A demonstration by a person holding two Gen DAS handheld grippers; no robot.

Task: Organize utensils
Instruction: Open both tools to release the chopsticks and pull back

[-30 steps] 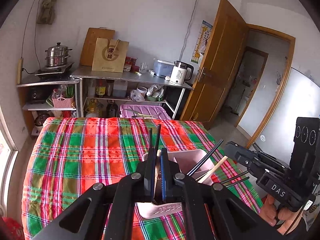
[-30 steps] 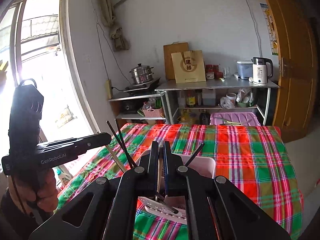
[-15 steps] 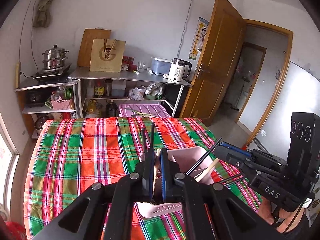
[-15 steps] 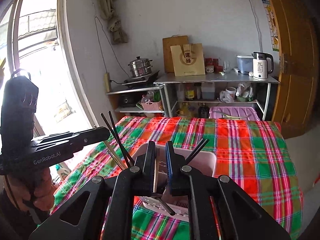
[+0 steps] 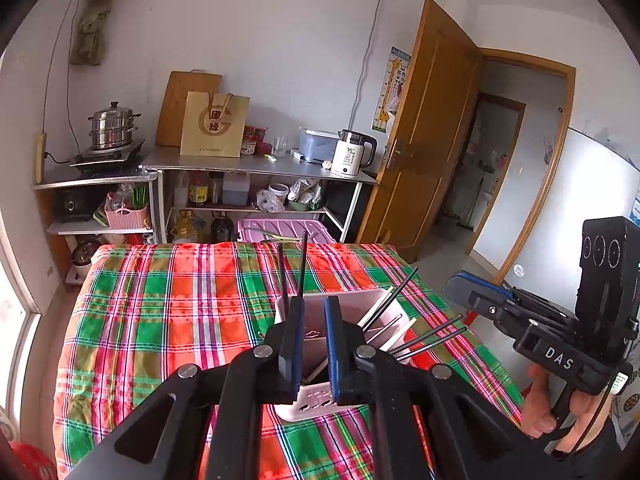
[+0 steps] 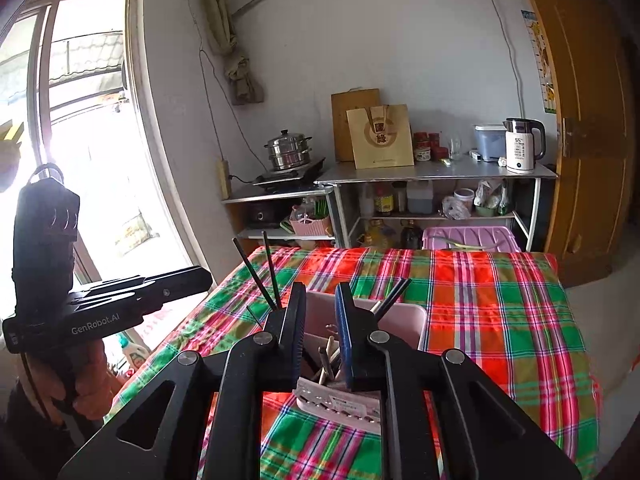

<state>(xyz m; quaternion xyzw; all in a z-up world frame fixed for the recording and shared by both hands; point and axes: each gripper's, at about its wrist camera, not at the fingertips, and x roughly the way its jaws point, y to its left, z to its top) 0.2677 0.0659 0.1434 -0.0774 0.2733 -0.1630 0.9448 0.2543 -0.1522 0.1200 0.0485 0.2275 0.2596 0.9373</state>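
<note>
The worktop (image 5: 168, 320) wears a plaid cloth, and the pink utensil holder (image 5: 320, 324) stands on it near the front edge. Both claws hang above the holder with fingers parted and empty — left claw (image 5: 312, 340), right claw (image 6: 322, 332). Black chopsticks (image 5: 302, 264) and pale ones (image 6: 328, 354) stand inside the holder.

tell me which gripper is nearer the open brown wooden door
Right. The right gripper hovers at the door-side edge of the plaid-covered table, on the side of the open brown wooden door. The left gripper hangs on the window side, farther from the door.
</note>
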